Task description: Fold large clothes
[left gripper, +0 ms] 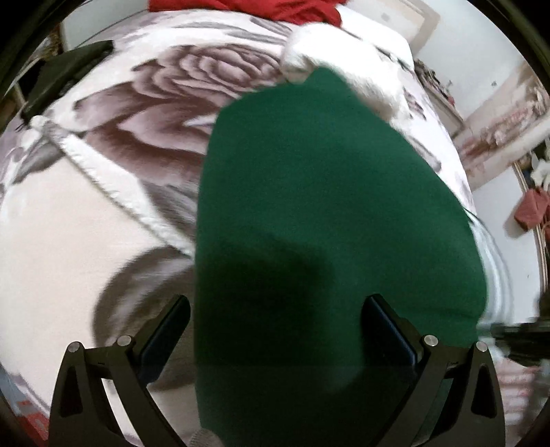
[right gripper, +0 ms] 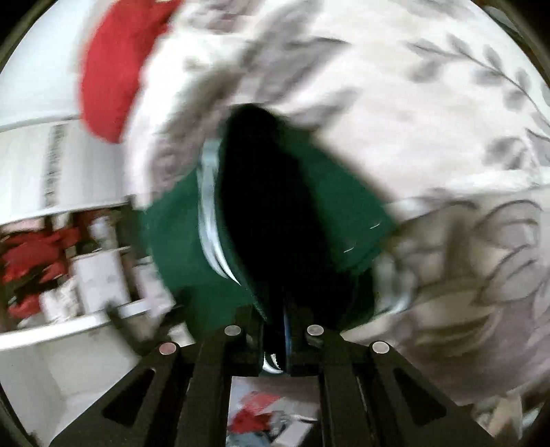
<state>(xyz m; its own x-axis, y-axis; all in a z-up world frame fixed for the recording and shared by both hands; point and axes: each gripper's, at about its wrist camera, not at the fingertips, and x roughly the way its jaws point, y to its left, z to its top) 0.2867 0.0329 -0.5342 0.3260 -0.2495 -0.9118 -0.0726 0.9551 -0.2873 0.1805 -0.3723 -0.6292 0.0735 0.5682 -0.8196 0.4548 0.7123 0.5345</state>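
- The dark green fleece garment (left gripper: 330, 213) lies spread on the bed with the grey-rose printed blanket (left gripper: 103, 206), its long body running from the near edge toward the far side, closer to the bed's right edge.
- The left gripper (left gripper: 275, 330) hangs over the garment's near end with its fingers set wide apart, one over the green cloth and one just beyond its left edge, gripping nothing.
- The right gripper (right gripper: 275, 330) has its fingers drawn close together on a bunched part of the same garment (right gripper: 275, 213), where a white stripe trim (right gripper: 209, 213) shows; the view is smeared by motion.
- Judged from this, a fold is under way: the right side carries cloth across while the left is free.
- The next move likely calls for the left gripper to pin or pinch the near hem so the layers lie square.
- A red garment (left gripper: 247, 8) lies at the bed's far edge, a dark olive piece of cloth (left gripper: 65, 74) at the far left corner, and a white fluffy cloth (left gripper: 343, 65) just beyond the green one.
- Off the right edge stand white walls and cluttered shelves (right gripper: 79, 261).
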